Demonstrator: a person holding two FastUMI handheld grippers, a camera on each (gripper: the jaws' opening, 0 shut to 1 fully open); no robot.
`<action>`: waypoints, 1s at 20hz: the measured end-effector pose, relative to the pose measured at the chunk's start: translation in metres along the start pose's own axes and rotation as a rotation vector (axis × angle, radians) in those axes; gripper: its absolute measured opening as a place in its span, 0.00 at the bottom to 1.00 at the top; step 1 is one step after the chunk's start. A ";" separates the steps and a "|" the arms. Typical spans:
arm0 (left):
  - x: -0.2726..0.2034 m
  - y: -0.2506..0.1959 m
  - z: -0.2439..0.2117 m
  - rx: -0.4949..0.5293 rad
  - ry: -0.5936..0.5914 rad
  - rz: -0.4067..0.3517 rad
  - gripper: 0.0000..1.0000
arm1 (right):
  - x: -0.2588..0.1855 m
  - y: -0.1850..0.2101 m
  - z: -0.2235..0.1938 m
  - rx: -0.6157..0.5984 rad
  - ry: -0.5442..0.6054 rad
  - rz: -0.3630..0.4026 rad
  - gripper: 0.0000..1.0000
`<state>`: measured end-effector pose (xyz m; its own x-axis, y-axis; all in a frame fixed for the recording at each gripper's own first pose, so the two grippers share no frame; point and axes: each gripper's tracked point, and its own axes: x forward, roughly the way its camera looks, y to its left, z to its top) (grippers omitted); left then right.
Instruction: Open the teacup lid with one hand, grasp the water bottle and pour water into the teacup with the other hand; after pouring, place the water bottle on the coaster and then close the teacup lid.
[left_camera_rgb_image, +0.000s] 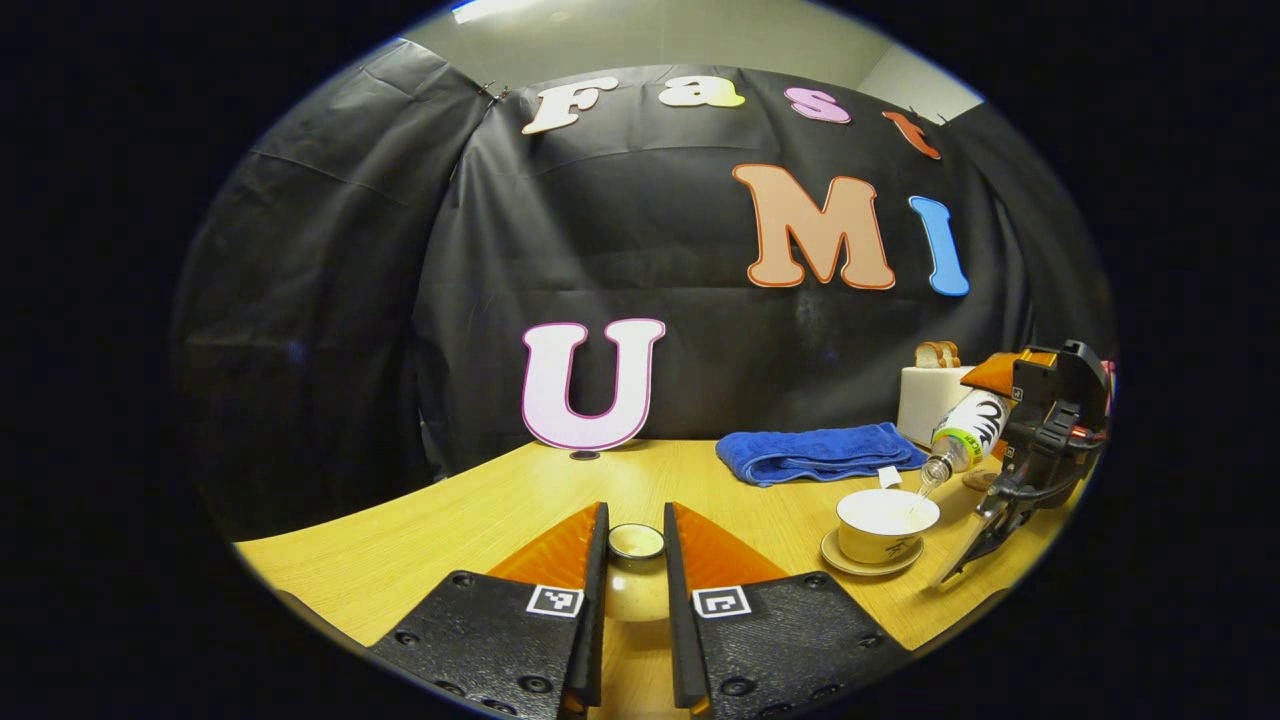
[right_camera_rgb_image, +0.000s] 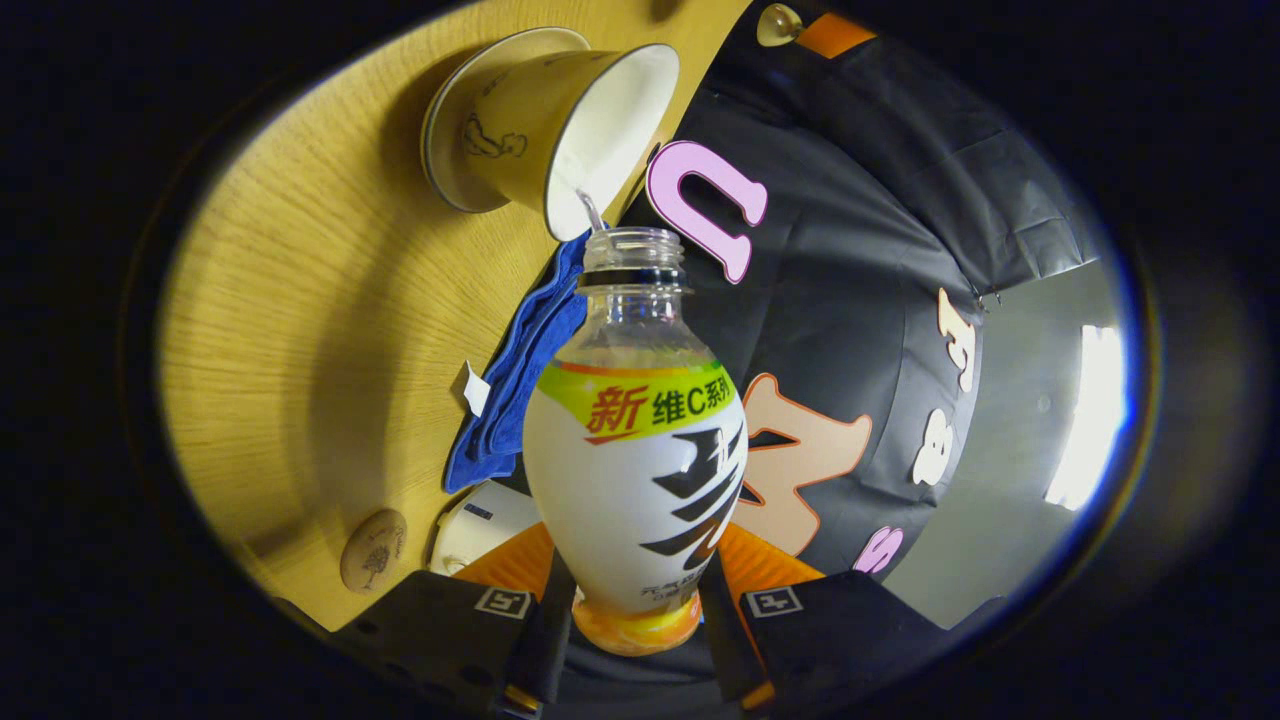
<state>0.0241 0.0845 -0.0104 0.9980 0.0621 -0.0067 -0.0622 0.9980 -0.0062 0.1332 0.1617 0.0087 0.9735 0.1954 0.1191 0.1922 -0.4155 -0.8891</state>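
Black cloth wall (left_camera_rgb_image: 600, 250) behind a light wooden table (left_camera_rgb_image: 480, 510), bright ceiling light (right_camera_rgb_image: 1090, 420) above

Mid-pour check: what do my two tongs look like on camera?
Left tongs and right tongs match: wedge-shaped fingers on textured plates with round bolts, each plate carrying a square black-and-white marker. In the left gripper view, the right one's black housing trails a dark cable.
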 end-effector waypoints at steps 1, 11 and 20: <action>-0.001 0.000 0.000 -0.001 0.001 0.000 0.25 | 0.001 -0.001 0.000 -0.015 -0.009 -0.004 0.63; 0.000 0.000 0.000 -0.001 0.001 0.000 0.25 | 0.004 -0.012 0.006 -0.120 -0.058 -0.034 0.63; 0.000 0.000 0.000 -0.002 0.002 0.000 0.25 | 0.006 -0.012 0.005 -0.116 -0.063 -0.019 0.61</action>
<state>0.0236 0.0846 -0.0106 0.9980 0.0620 -0.0085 -0.0621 0.9980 -0.0079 0.1364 0.1725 0.0175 0.9605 0.2578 0.1044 0.2271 -0.5102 -0.8295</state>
